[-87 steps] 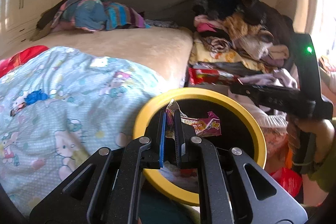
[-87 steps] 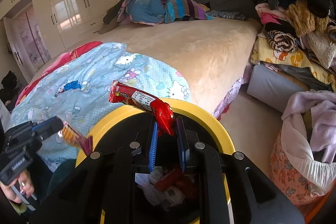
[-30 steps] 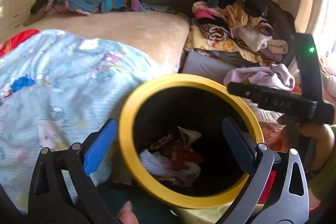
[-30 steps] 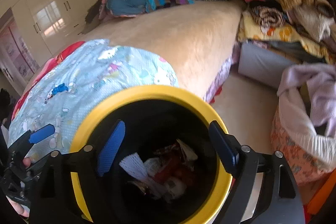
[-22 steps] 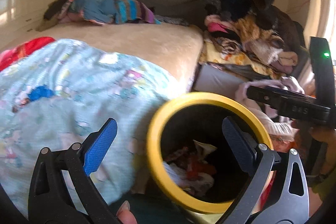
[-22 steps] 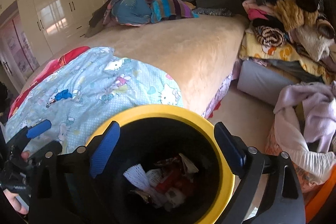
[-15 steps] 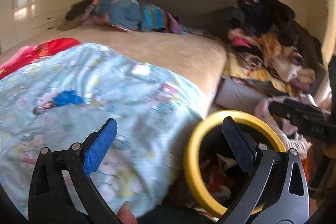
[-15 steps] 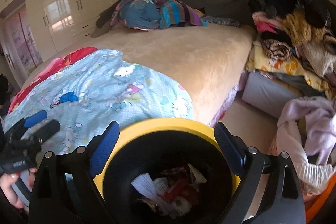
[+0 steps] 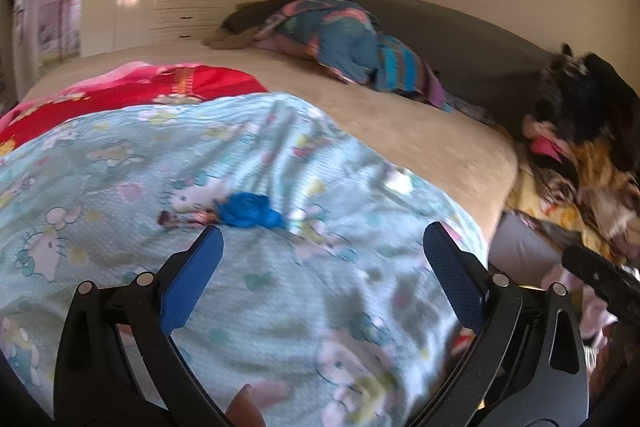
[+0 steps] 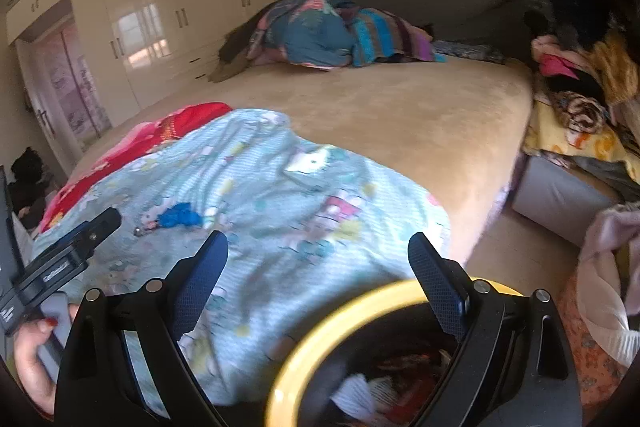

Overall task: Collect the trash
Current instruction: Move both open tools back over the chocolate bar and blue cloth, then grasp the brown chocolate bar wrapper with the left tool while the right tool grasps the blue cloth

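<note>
Two scraps are lying ahead of the left gripper (image 9: 322,259), whose jaws are gaping wide and empty: a blue crumple (image 9: 250,213) and a thin wrapper (image 9: 188,217), long axis running sideways, just beyond the left fingertip.

From the right wrist, the right gripper (image 10: 316,259) is likewise gaping empty over the yellow-rimmed bin (image 10: 340,311); both scraps are sitting well off toward the left one, which looks nearer.

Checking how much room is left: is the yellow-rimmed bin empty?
Not empty: the yellow-rimmed bin holds wrappers at its bottom.
</note>
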A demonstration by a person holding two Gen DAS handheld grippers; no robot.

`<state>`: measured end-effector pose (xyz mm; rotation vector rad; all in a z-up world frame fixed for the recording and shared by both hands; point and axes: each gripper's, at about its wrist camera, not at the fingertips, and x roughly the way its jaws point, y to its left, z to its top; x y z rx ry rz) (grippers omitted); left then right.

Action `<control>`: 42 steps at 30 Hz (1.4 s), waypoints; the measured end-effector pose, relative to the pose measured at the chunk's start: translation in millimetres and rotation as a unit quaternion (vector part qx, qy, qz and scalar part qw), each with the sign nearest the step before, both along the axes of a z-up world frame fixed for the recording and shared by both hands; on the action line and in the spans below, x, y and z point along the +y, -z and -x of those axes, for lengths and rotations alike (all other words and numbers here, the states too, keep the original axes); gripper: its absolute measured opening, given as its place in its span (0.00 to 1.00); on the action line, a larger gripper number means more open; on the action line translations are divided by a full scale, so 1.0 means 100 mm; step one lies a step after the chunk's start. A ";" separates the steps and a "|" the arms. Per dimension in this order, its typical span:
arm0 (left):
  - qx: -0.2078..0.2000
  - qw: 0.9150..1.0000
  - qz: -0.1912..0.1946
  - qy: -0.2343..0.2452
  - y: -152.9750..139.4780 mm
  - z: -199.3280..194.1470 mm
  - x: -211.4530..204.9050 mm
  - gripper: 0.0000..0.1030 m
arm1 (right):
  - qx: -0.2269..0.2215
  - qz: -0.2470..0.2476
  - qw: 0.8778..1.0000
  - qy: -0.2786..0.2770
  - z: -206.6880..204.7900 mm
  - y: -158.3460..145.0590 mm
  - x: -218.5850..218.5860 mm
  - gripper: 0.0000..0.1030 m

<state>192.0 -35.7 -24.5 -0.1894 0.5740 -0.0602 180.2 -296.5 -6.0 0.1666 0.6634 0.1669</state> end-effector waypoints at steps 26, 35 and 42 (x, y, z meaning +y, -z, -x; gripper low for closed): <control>0.078 0.963 0.131 -0.222 0.71 -0.75 1.62 0.89 | 0.059 0.020 0.980 -0.188 -1.32 0.59 1.72 0.86; 0.084 0.947 0.206 -0.233 0.93 -0.77 1.89 0.54 | 0.089 0.043 0.967 -0.235 -1.62 0.89 2.22 0.74; 0.088 0.944 0.242 -0.205 1.01 -0.84 1.84 0.41 | 0.116 0.036 0.964 -0.236 -1.83 1.09 2.39 0.66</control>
